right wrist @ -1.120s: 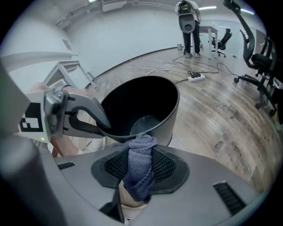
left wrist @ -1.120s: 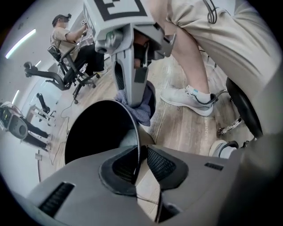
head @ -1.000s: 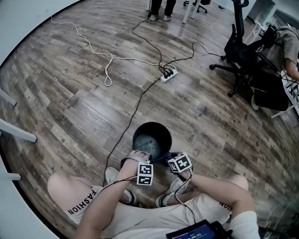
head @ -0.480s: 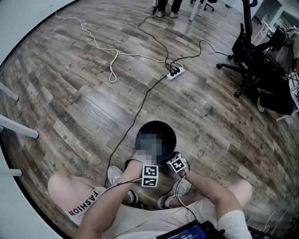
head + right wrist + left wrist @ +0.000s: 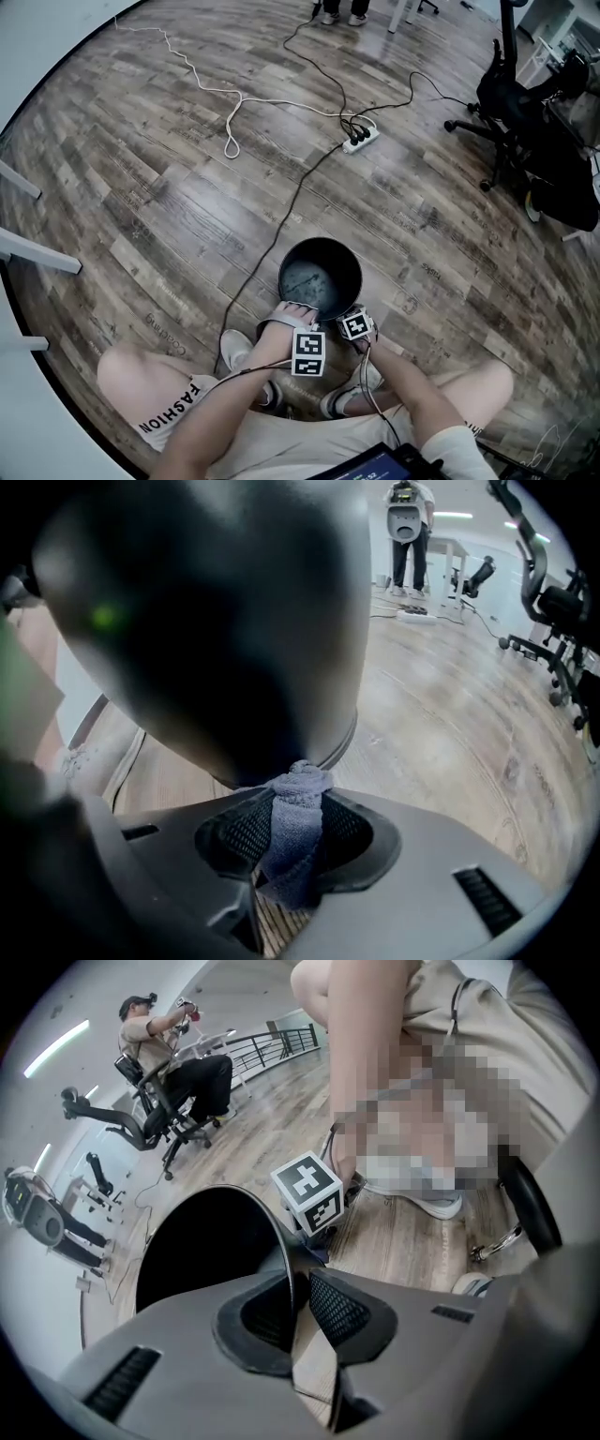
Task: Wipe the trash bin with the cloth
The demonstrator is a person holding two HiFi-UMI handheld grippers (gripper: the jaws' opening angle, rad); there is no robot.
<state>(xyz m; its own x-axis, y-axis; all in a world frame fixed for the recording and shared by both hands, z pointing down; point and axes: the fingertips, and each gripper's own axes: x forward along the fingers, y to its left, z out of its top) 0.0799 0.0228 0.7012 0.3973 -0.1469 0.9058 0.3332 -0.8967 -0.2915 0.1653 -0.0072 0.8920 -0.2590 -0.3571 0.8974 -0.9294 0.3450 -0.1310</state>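
Observation:
A black round trash bin [image 5: 320, 277] stands on the wood floor between the person's feet. My left gripper [image 5: 303, 330] is shut on the bin's near rim; in the left gripper view the thin rim [image 5: 284, 1269] runs between the two pads of the left gripper [image 5: 295, 1314]. My right gripper [image 5: 354, 317] sits at the bin's near right side, shut on a bunched grey cloth [image 5: 295, 827]. The cloth's top touches the bin's dark outer wall [image 5: 216, 621] near its base. The right gripper's marker cube [image 5: 309, 1190] shows beside the bin.
A black cable [image 5: 281, 225] runs from a power strip [image 5: 361, 141] past the bin's left side. A white cord [image 5: 230, 141] lies further back. An office chair [image 5: 525, 112] stands at the far right. White table legs [image 5: 37, 253] are at the left.
The right gripper with the cloth has slid a little leftward along the bin's near wall. The left gripper keeps its hold on the rim. The head view has shifted slightly.

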